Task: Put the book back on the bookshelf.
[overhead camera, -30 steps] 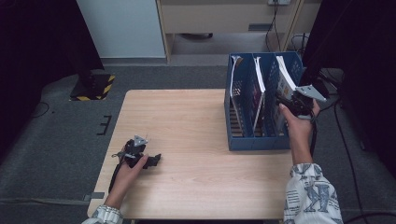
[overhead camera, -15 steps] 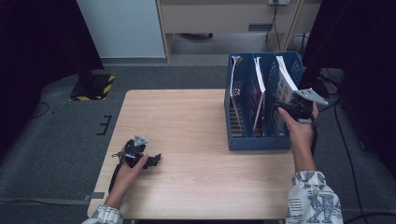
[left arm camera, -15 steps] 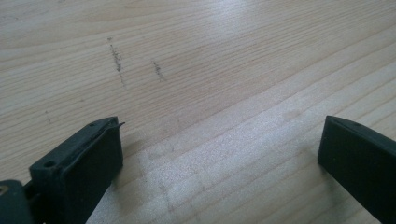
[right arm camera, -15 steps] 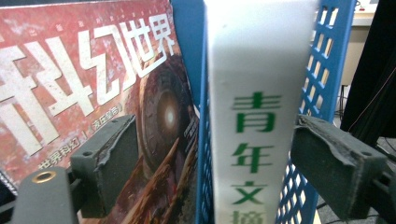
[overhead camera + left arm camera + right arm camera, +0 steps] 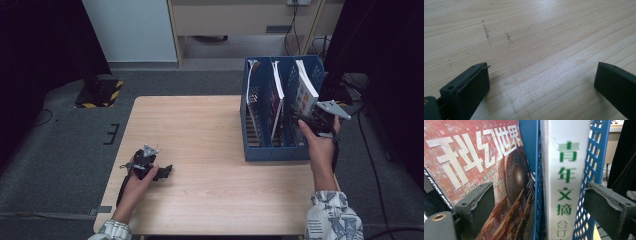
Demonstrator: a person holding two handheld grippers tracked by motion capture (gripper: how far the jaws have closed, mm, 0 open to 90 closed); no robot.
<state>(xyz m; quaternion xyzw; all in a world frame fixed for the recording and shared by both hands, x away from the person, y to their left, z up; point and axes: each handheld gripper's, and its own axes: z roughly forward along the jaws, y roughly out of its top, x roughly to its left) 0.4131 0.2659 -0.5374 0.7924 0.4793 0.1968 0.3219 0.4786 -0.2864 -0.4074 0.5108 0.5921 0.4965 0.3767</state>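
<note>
A blue file rack (image 5: pixel 272 152) stands at the table's right edge. A white-spined book (image 5: pixel 306 92) sits upright in its right compartment. My right gripper (image 5: pixel 302 120) is at that compartment. Seen from the right gripper view, the gripper (image 5: pixel 537 190) has its jaws wide. They have just been opening, and the white book (image 5: pixel 566 182) and a blue divider stand between them untouched. A red magazine (image 5: pixel 474 157) fills the compartment beside it. My left gripper (image 5: pixel 165 172) rests open on the table at the front left, with bare wood between its jaws (image 5: pixel 542 70).
The wooden table (image 5: pixel 210 135) is bare between the two hands. The rack's left compartment holds thin papers (image 5: pixel 252 95). Dark floor, a pale cabinet (image 5: pixel 130 30) and cables (image 5: pixel 300 20) lie beyond the far edge.
The right hand has shifted very slightly toward the near side at the rack. The left hand and its gripper have stayed where they were.
</note>
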